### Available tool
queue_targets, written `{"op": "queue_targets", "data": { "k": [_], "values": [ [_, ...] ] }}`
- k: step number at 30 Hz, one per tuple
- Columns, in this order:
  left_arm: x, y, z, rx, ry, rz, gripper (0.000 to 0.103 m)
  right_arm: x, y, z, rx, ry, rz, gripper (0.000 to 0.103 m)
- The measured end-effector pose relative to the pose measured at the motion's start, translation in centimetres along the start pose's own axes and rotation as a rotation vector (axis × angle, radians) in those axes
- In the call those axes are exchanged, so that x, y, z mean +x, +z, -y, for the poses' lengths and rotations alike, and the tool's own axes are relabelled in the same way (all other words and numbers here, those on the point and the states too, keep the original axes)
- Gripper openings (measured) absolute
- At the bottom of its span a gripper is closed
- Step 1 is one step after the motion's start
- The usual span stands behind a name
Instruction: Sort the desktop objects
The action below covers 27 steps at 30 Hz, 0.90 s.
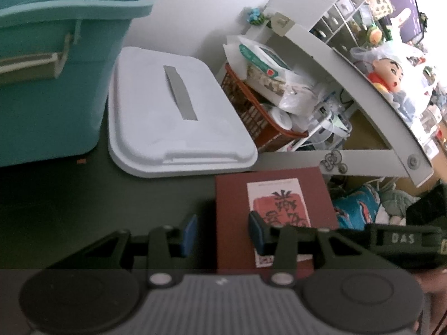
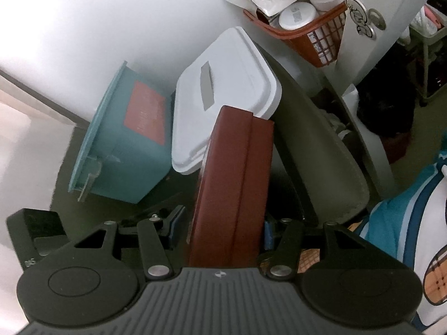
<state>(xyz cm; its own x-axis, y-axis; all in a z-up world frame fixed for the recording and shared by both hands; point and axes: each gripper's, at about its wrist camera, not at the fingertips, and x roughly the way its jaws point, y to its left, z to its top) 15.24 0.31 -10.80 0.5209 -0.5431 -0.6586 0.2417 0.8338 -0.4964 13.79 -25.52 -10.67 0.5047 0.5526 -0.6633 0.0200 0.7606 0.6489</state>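
A dark red book with a white and pink cover label lies on the dark desk. My left gripper is open, its blue-padded fingers straddling the book's left edge. In the right wrist view the same book stands on edge between the jaws of my right gripper, which is shut on it. A teal storage bin stands at the back left, with a red item inside it. Its white lid lies flat beside it.
An orange basket full of packets and jars stands behind the lid. A white shelf frame with toys and clutter runs along the right. The desk's edge is to the right of the book.
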Motion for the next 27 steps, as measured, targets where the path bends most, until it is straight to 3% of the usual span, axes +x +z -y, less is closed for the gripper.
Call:
{"op": "queue_targets", "data": {
  "k": [10, 19, 27],
  "values": [
    [0.0, 0.0, 0.0, 0.000, 0.002, 0.001, 0.044, 0.5, -0.2, 0.7, 0.036, 0.029, -0.011, 0.051],
    [-0.5, -0.1, 0.0, -0.009, 0.020, 0.010, 0.071, 0.3, -0.3, 0.3, 0.035, 0.045, 0.006, 0.048],
    [-1.4, 0.1, -0.2, -0.016, 0.043, 0.029, 0.081, -0.2, -0.3, 0.1, 0.025, 0.043, 0.025, 0.044]
  ]
}}
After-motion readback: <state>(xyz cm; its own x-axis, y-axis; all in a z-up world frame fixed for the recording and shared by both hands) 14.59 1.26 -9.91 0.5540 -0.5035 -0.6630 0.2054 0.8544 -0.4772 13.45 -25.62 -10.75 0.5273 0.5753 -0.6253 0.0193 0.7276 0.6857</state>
